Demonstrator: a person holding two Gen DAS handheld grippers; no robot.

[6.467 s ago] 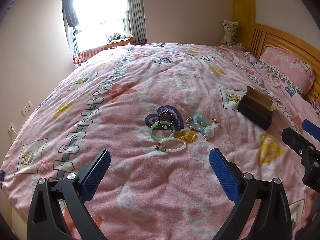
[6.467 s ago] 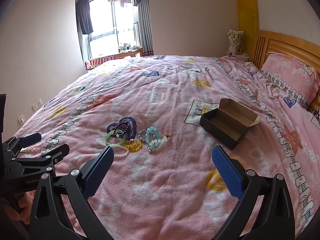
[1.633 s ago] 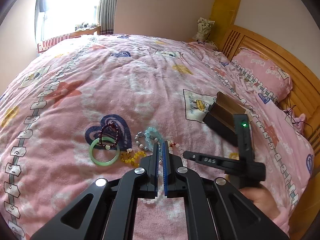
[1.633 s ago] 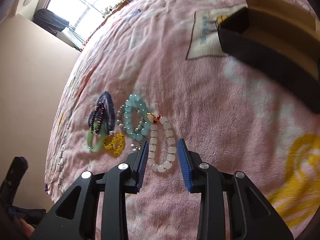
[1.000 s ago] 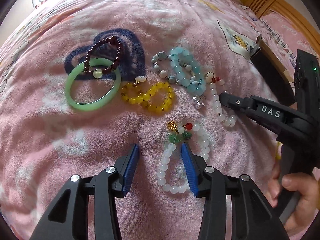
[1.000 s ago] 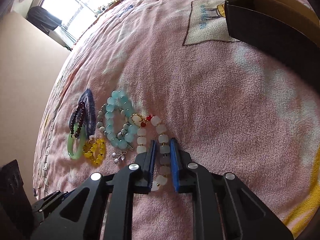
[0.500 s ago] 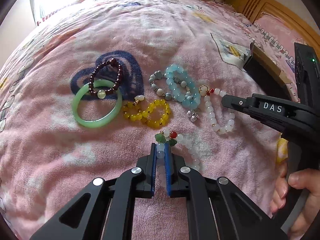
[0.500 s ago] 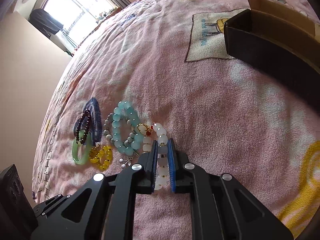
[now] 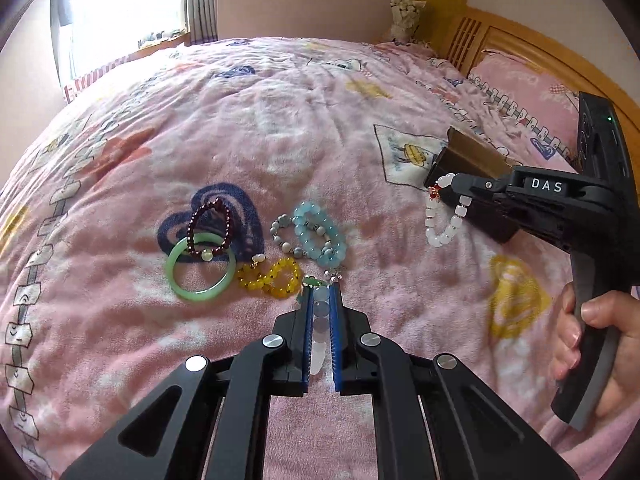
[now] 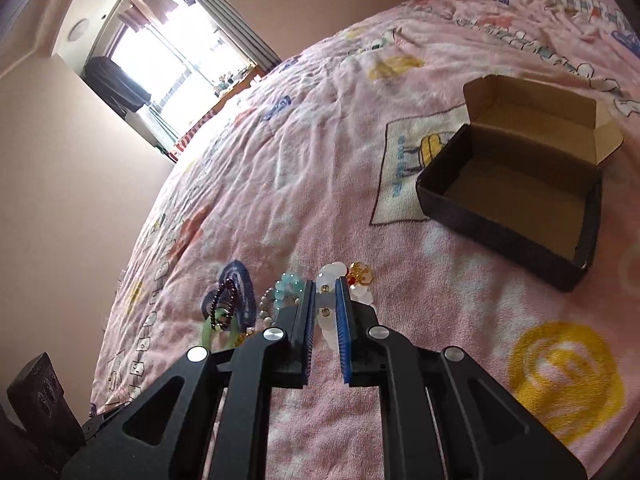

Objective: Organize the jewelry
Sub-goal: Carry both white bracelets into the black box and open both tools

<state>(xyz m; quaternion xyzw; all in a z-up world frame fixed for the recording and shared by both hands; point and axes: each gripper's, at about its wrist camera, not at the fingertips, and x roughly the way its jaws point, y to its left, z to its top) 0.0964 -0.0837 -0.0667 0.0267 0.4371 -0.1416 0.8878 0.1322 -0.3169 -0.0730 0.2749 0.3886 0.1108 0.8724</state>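
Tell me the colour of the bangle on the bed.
The bangle is pale green. It shows best in the left wrist view.

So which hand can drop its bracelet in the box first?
Right. The right tool holds its white square-bead bracelet lifted beside the open black cardboard box; the left tool is back by the pile.

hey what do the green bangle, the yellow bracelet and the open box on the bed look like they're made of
Green bangle: one solid ring, glossy and translucent, so likely jade or glass. Yellow bracelet: strung round beads, shiny amber-yellow, possibly resin, glass or stone. Open box: cardboard, with matte black outside, plain brown inside and folded flaps.
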